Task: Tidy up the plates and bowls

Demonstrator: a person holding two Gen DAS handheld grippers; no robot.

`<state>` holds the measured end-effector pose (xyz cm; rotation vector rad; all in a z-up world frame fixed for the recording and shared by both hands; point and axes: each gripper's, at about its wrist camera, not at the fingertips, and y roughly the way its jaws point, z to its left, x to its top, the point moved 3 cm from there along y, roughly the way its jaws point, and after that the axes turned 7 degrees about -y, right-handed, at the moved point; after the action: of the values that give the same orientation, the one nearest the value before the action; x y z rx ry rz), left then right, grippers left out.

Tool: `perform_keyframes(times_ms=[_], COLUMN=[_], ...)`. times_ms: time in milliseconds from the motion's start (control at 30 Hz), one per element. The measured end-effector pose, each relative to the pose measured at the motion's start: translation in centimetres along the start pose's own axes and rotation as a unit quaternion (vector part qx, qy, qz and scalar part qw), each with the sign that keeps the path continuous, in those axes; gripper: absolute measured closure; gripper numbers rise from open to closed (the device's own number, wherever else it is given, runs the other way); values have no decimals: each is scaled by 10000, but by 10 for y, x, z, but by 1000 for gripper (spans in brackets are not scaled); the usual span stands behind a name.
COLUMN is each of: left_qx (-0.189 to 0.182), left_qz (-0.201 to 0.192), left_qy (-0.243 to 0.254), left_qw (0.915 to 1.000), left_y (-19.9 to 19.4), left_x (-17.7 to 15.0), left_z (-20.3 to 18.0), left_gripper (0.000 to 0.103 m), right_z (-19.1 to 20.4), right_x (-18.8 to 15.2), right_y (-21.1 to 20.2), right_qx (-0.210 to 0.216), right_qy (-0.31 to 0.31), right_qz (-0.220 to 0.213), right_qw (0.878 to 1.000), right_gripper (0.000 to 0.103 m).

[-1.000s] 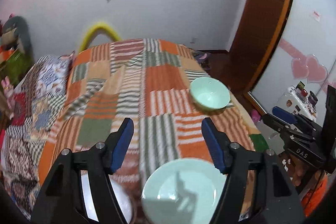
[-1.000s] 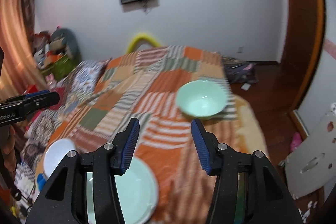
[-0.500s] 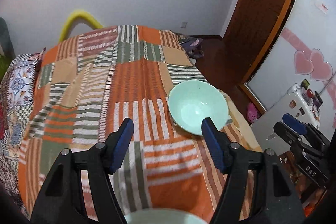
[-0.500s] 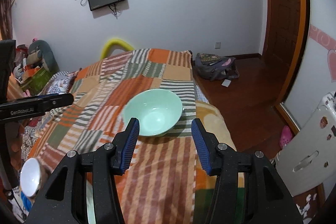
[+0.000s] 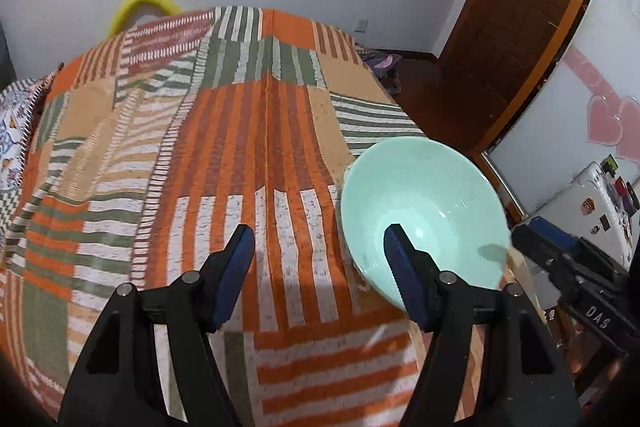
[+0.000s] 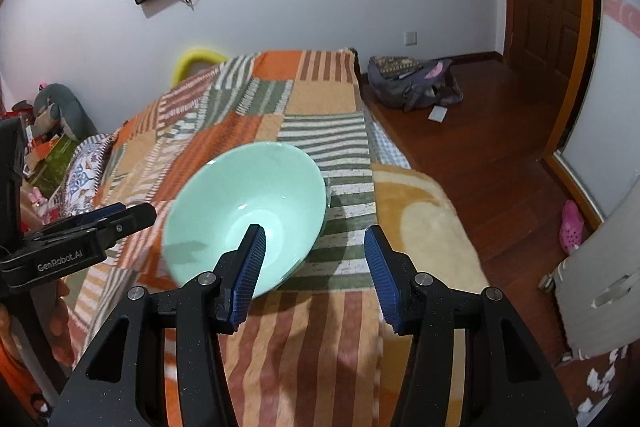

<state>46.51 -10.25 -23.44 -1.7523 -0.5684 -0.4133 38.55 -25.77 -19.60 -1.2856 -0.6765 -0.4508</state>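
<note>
A pale green bowl (image 5: 424, 211) sits upright on the striped patchwork bedspread (image 5: 224, 155) near the bed's right edge; it also shows in the right wrist view (image 6: 248, 203). My left gripper (image 5: 320, 267) is open and empty, its right finger over the bowl's near rim. My right gripper (image 6: 314, 269) is open and empty, its left finger over the bowl's near rim. The right gripper's body (image 5: 568, 267) shows at the right of the left wrist view. The left gripper's body (image 6: 76, 239) shows at the left of the right wrist view. No plate is in view.
The bed's right edge drops to a wooden floor (image 6: 480, 147) with a backpack (image 6: 412, 83). A yellow fleece blanket (image 6: 424, 223) lies by the bowl. A white fridge (image 5: 592, 203) stands at the right. Stuffed toys and clutter (image 6: 52, 123) lie at the far left.
Both grippers have moved forward over the bed towards the green bowl, which now looks much larger. The green plate and white dish near the front edge have dropped out of view.
</note>
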Motion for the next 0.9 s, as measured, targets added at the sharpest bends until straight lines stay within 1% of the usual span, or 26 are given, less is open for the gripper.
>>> perform_keyframes(times_ms=[100, 200, 267, 300, 367, 433, 467, 500, 533, 567, 633, 767, 900], left_qx=[-43, -124, -153, -181, -300, -406, -453, -512, -496, -407, -388, -526, -470], left_qz=[84, 222, 302, 344, 404, 423, 448, 499, 524, 504, 527, 666, 587], left_qy=[-27, 4, 24, 27, 25, 29, 54, 105, 171, 259, 311, 143, 216], left_qw=[10000, 9997, 9994, 9992, 9987, 9983, 9980, 9974, 9972, 9976, 9974, 9963, 9969], left_y=[15, 26, 32, 35, 38, 38, 37, 37, 36, 34, 31, 22, 3], left_x=[1, -1, -3, -4, -6, -7, -8, -8, -9, -10, -11, -14, -20], left_z=[1, 0, -1, -1, -3, -6, -8, -11, -14, -17, -19, -16, -19], left_gripper=[38, 49, 55, 60, 67, 78, 82, 91, 90, 90, 90, 91, 91], right_z=[0, -2, -1, -1, 1, 4, 6, 7, 8, 9, 10, 11, 19], right_x=[-3, -7, -8, -9, -8, -8, -6, -5, -4, -4, -4, -4, -4], right_y=[12, 21, 24, 24, 26, 21, 22, 24, 21, 23, 21, 13, 1], right_qx=[-19, 45, 70, 102, 156, 141, 124, 99, 74, 42, 14, 74, 39], right_qy=[-3, 56, 50, 47, 30, -56, -88, -108, -124, -133, -134, -6, -49], right_qz=[63, 112, 140, 151, 164, 138, 143, 149, 151, 173, 219, 253, 237], right_qw=[10000, 9999, 9999, 9998, 9997, 9998, 9998, 9998, 9998, 9998, 9997, 9997, 9997], right_gripper=[55, 56, 63, 68, 72, 81, 83, 83, 83, 84, 84, 84, 84])
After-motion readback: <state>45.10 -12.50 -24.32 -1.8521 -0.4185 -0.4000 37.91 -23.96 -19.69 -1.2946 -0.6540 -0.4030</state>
